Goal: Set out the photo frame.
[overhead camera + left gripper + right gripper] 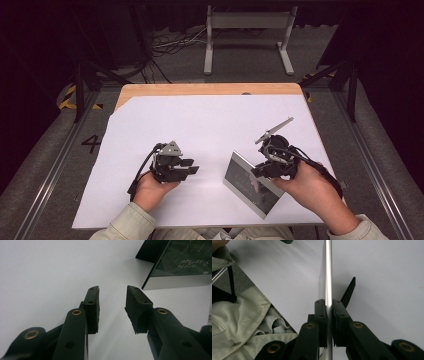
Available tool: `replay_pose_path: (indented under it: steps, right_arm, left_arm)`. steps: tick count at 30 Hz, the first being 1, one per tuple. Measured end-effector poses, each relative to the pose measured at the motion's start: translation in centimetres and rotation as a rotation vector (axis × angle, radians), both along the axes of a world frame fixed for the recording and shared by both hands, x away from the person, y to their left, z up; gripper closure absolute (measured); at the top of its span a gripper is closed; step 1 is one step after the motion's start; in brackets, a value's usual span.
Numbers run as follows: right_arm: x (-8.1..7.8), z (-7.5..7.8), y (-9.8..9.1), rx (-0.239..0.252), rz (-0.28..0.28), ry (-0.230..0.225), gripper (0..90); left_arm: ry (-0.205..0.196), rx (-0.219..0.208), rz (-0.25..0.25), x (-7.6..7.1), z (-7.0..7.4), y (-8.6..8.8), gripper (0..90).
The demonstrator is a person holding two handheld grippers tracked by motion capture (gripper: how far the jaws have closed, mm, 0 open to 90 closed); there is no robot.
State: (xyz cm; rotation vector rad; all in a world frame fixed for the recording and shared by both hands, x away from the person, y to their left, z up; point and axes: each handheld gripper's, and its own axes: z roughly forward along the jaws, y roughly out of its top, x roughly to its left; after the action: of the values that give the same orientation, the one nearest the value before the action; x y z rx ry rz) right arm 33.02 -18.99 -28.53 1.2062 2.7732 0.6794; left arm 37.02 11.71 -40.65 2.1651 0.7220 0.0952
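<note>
One framed panel [248, 183] is standing on edge at lower right of the high view, tilted, touching the right gripper [263, 170]. Right gripper view: both pads are clamping its silver edge [328, 277], with a black prop [349, 292] sticking out behind. One left gripper [189, 166], lower centre-left, is sitting half open with nothing between its pads, well apart from the panel. Left gripper view is showing the panel's dark printed face [185, 260]. One white sheet [200, 120] is covering the table [150, 90].
</note>
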Motion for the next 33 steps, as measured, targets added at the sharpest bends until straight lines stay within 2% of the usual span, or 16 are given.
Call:
replay_pose_path:
  steps: [5, 16, 20, 29, 33]
  right_arm:
    - [0.0, 0.2, 0.3, -0.013, 0.025, -0.018, 84.5]
    - [0.8, 1.8, 0.3, 0.009, 0.068, -0.046, 84.6]
    - [1.7, 2.4, 0.2, 0.032, 0.088, -0.036, 84.6]
    - [4.1, 3.7, 0.7, 0.027, 0.145, -0.053, 84.6]
    - [5.4, 4.1, 1.1, 0.009, 0.208, -0.077, 84.6]
  left_arm:
    - [-0.003, -0.005, 0.005, 0.0, 0.0, 0.1, 63.9]
    - [0.0, -0.002, 0.025, 0.0, 0.0, 0.8, 63.9]
    - [-0.001, -0.005, 0.041, -0.1, 0.0, 1.3, 63.9]
    - [0.004, -0.006, 0.078, -0.4, -0.1, 2.6, 63.9]
    - [0.004, -0.006, 0.091, -0.5, -0.2, 3.0, 63.9]
